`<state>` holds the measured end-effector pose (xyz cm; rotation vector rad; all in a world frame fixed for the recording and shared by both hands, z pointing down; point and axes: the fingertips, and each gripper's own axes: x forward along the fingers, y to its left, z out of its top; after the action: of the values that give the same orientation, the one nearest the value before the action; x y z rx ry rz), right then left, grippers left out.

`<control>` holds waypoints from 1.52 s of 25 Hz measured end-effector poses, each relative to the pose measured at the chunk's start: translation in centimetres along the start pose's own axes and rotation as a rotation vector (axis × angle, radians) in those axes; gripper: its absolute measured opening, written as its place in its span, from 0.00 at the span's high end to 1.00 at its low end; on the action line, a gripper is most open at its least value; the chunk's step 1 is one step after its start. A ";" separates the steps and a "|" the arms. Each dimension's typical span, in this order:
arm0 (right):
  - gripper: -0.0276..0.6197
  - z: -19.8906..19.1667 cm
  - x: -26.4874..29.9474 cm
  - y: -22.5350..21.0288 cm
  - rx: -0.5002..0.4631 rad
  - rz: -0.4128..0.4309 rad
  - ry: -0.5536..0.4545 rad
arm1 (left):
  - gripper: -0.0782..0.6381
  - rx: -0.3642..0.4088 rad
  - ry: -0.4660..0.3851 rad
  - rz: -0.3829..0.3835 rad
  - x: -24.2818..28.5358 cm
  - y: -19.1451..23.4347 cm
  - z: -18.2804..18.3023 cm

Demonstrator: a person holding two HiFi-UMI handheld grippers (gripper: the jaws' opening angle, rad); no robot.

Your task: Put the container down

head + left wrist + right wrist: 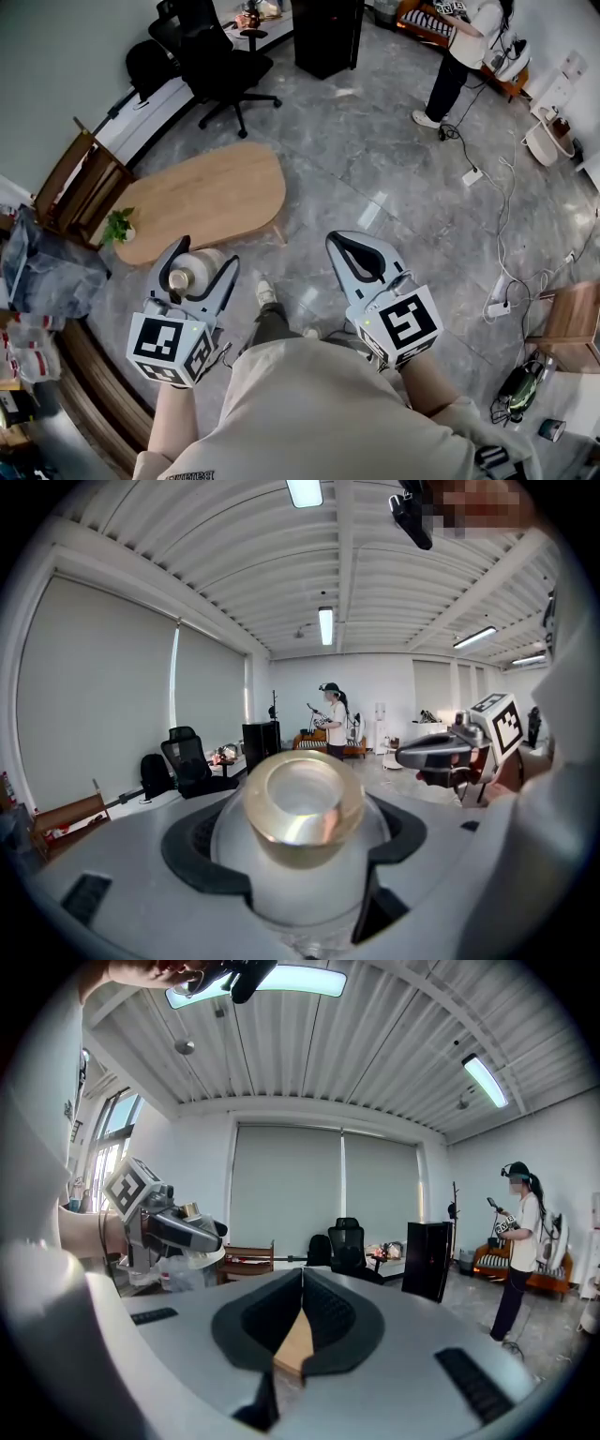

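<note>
One container (302, 808) is sitting pinched between the left gripper's (202, 262) jaws, not yet set down. The right gripper (349, 247) is idling pressed together, empty. Next is probably lowering it onto the wooden table (211, 192) ahead of the jaws, then spreading them.

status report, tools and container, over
Left tool shut on container, held aloft. Right tool shut, empty. Wooden table just ahead, only a small plant at one end.

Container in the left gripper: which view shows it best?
The left gripper view: the container fills the centre, clamped between the jaws, gold rim clear. The head view shows it small from above; the right gripper view catches only a sliver at left.
</note>
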<state>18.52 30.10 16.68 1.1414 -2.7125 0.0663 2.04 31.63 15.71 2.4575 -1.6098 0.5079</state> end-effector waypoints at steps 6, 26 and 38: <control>0.96 -1.0 1.3 -0.8 -0.016 0.002 0.019 | 0.42 -0.011 -0.004 -0.011 2.4 0.7 -0.4; 0.96 -1.6 16.9 -6.1 -0.024 0.003 0.124 | 0.42 -0.027 0.033 -0.087 15.1 11.8 -0.3; 0.96 1.9 33.9 -10.2 -0.012 -0.013 0.172 | 0.42 -0.014 0.080 -0.128 24.9 25.5 1.9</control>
<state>2.29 -1.13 21.16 1.0956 -2.5514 0.1393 -11.80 -0.72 21.72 2.4766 -1.4103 0.5655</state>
